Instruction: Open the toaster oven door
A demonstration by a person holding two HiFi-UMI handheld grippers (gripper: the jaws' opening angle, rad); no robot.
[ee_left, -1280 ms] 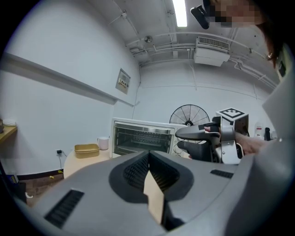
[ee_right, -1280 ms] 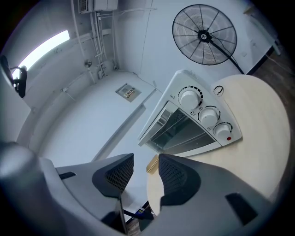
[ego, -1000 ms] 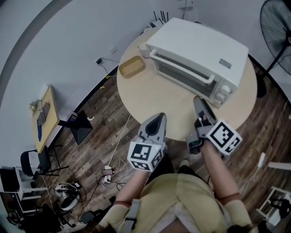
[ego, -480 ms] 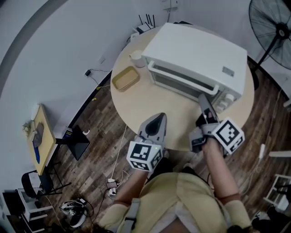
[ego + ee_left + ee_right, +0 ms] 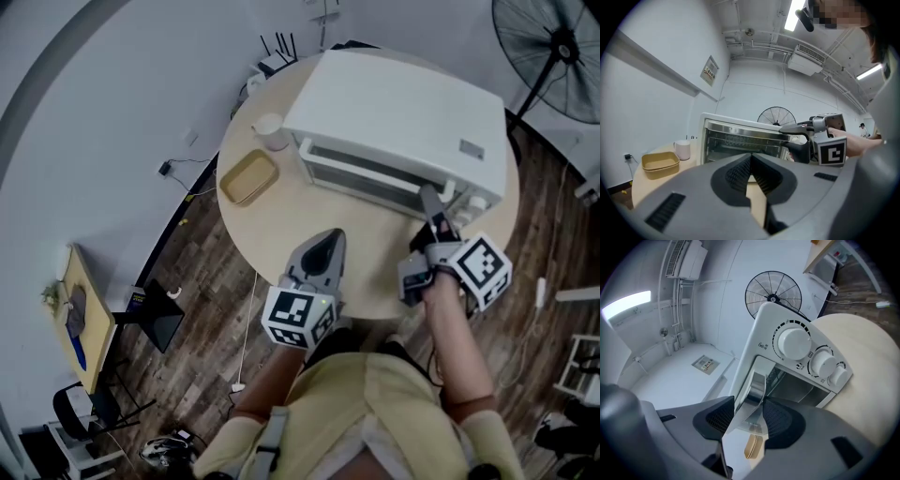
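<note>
A white toaster oven (image 5: 394, 112) stands on the round table (image 5: 281, 239), its glass door closed. The door's handle (image 5: 370, 173) is a bar along its top edge. My right gripper (image 5: 429, 194) is at the handle's right end, beside the knobs (image 5: 793, 343). In the right gripper view the silver handle (image 5: 757, 385) lies between the jaws of that gripper (image 5: 749, 403); they are opening and the pads do not clearly press on it. My left gripper (image 5: 328, 236) hangs shut over the table's near edge, short of the oven (image 5: 740, 140), with nothing in it (image 5: 751, 157).
A tan tray (image 5: 247, 177) and a white cup (image 5: 270, 130) sit on the table left of the oven. A standing fan (image 5: 553, 47) is behind the table at the right. Cables lie on the wooden floor (image 5: 202, 272) to the left.
My right gripper has moved forward from the table's near edge up to the right end of the oven's handle. The left gripper has stayed in place.
</note>
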